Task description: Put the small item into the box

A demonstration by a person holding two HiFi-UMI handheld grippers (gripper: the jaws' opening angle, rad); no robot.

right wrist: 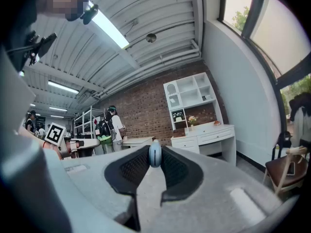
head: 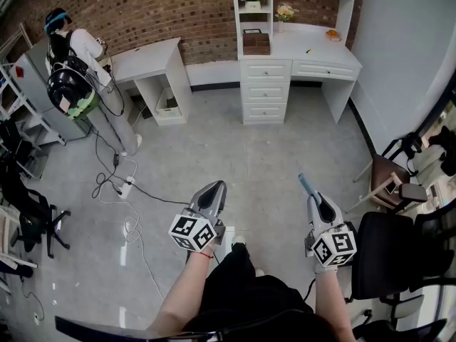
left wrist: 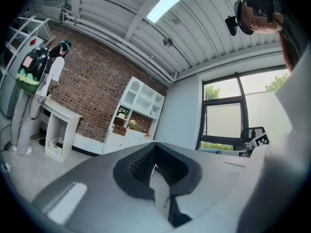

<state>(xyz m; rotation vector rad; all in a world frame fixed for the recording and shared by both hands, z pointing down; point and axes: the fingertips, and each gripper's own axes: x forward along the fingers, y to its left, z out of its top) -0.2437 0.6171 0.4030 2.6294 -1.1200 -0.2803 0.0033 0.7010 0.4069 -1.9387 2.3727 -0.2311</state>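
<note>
Pale-blue and small, the item (right wrist: 154, 154) is clamped at the very tips of the right gripper (head: 313, 197), both ribbed pads pressing its sides so that it sticks up just past them. In the head view it shows as a short blue stub off the gripper's nose, well above the grey floor (head: 235, 148). The left gripper (head: 215, 189) is clenched on nothing, its pads meeting at the tip with only a sliver of floor showing lower down between them. Both grippers are held out level and side by side, a little apart, and point toward the far wall. The box (head: 256, 43), brown and open-topped, stands on a white desk (head: 310, 45) against the brick wall (head: 178, 9). It sits at the desk's left end under a white hutch (head: 237, 13), well apart from the item and both grippers. Two small pots of flowers (head: 285, 11) sit near it, one on a hutch shelf and one on the desk top. A second person (head: 78, 55), wearing a backpack, stands at the far left beside a lower white table (head: 146, 59), facing away. White and black cables (head: 117, 184) trail over the floor near that person's feet. A brown chair (head: 388, 177) and a black chair (head: 385, 251) stand to the right.
</note>
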